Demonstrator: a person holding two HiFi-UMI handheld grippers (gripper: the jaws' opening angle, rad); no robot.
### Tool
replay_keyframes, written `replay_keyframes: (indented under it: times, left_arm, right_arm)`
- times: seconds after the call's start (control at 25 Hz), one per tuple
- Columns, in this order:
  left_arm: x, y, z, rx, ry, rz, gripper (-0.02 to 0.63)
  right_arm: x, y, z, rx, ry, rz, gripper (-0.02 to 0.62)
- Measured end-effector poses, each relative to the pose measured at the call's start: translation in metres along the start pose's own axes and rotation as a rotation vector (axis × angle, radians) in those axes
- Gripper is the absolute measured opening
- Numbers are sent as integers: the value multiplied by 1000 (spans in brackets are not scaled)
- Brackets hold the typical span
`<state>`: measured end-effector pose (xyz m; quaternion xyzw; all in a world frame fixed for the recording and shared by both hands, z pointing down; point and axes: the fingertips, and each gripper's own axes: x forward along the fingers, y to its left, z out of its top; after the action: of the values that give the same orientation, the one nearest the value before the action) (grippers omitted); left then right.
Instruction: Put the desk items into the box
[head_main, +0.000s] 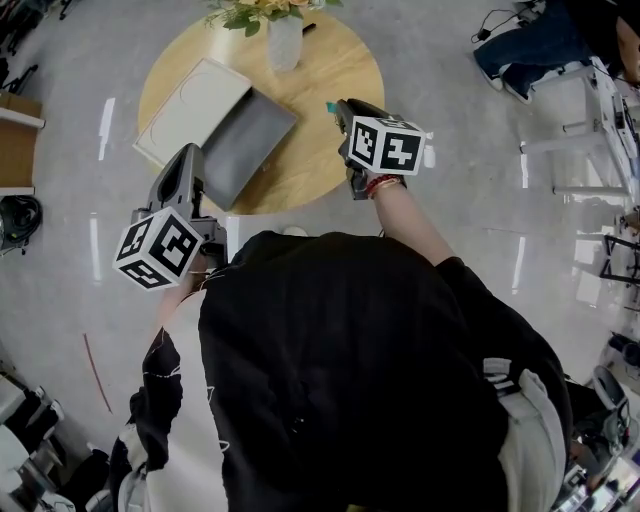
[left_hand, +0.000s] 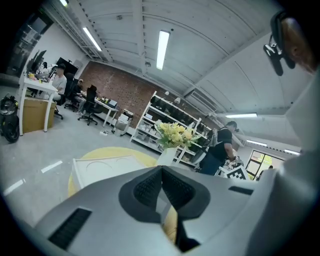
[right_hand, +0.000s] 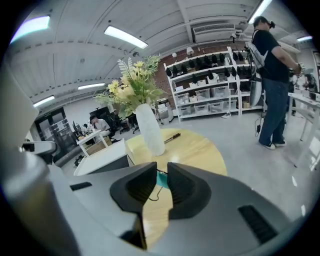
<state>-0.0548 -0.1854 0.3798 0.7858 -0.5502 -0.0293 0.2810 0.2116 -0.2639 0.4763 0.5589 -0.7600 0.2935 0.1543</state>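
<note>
A: Left tool (left_hand: 161, 175) closed, empty. Right tool (right_hand: 161, 172) pinches a small teal item (right_hand: 160, 180) over the tabletop (head_main: 340, 70) edge.
B: Carrying step, likely. Box (head_main: 190, 105) lies to its left. Next: swing over, lower, release inside.

A white vase (head_main: 284, 42) of yellow flowers (head_main: 258, 12) stands at the round table's (head_main: 340, 70) twelve o'clock. Shelving (right_hand: 215, 85) lines the far wall.

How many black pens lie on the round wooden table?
1: a black pen at the far side of the round wooden table, beside the white vase. Others may be hidden.
</note>
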Motion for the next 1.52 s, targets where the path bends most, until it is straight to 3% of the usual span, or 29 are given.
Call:
replay_keyframes:
  times: [0.24,0.48,1.0,1.52]
  left_arm:
    - [2,-22,-11,5,2,-20,9]
    - [-16,-12,-11,-2,-11,2,9]
    - [-58,21,-15,-58,-73,141,9]
    - [-78,57,-10,-108,-85,193,9]
  right_arm:
    - [-21,13,13,0,-47,62,71]
    - [-24,53,23,-24,-77,136,71]
    - [-6,107,16,-89,-22,273,69]
    - [17,157,6,-114,40,322,69]
